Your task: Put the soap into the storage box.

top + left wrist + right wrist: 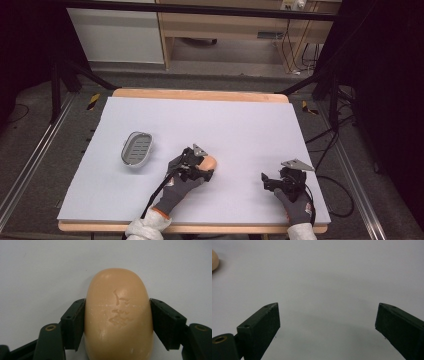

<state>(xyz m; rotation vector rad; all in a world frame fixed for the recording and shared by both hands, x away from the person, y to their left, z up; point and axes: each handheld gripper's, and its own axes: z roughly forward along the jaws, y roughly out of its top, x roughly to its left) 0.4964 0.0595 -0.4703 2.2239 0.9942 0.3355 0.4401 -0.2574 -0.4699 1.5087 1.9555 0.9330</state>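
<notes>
The left hand-held gripper [117, 322] clamps a peach-coloured bar of soap [118, 315] by its two long sides, near the middle of the white bench [240, 125]. A grey soap dish [137, 148] sits to its left, apart. The right hand-held gripper [327, 325] rests with jaws spread wide over bare bench.

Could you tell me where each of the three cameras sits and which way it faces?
High view: above the person's side, looking forward and down on the table, soap dish, both gloved hands.
Left gripper view: rides the left gripper, looking along its jaws clamped on the soap.
Right gripper view: rides the right gripper, jaws apart over bare table.
Shared: the soap shows in all three.
</notes>
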